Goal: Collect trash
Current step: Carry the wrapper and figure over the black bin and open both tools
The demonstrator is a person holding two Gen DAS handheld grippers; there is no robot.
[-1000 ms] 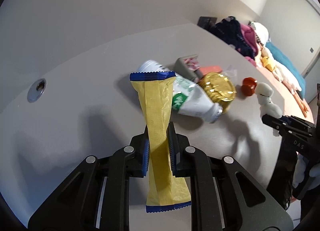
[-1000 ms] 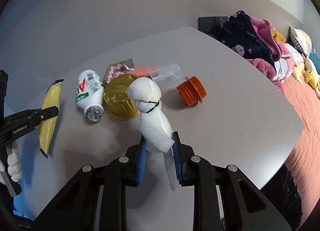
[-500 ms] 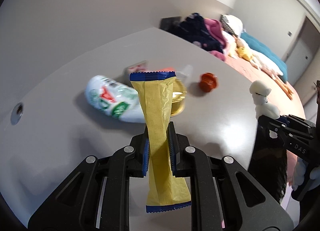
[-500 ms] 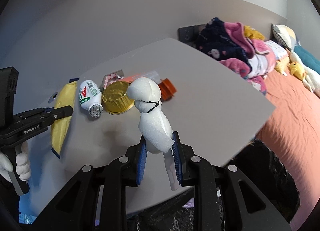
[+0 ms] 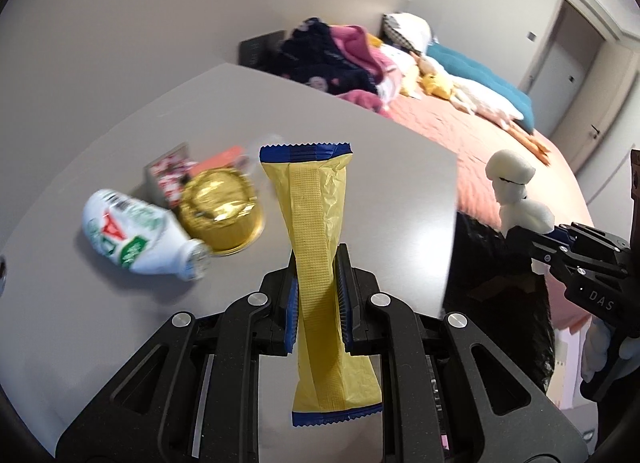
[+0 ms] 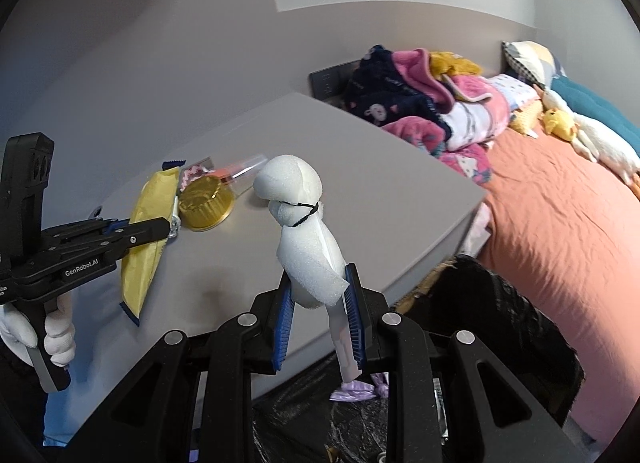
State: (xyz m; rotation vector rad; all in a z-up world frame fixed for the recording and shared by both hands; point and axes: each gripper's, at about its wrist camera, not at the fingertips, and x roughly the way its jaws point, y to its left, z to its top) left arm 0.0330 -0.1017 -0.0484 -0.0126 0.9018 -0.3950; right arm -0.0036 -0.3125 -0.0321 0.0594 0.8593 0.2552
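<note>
- The left gripper (image 5: 316, 305) pinches a yellow wrapper (image 5: 316, 247) upright, above the grey table (image 5: 380, 167).
- The right gripper (image 6: 320, 311) clamps a white foam piece (image 6: 308, 247), above a black trash bag (image 6: 500, 327) at the table's edge.
- On the table: white bottle (image 5: 136, 237), gold foil cup (image 5: 222, 215).
- Beyond the table: a bed (image 6: 560, 215) with piled clothes (image 6: 420, 103).

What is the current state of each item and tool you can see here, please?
left tool: shut on the yellow wrapper
yellow wrapper: held upright, above the table
right tool: shut on the white foam piece
white foam piece: held up, near the table edge
white bottle: lying on its side
gold foil cup: on the table, beside the bottle
black trash bag: open
</note>
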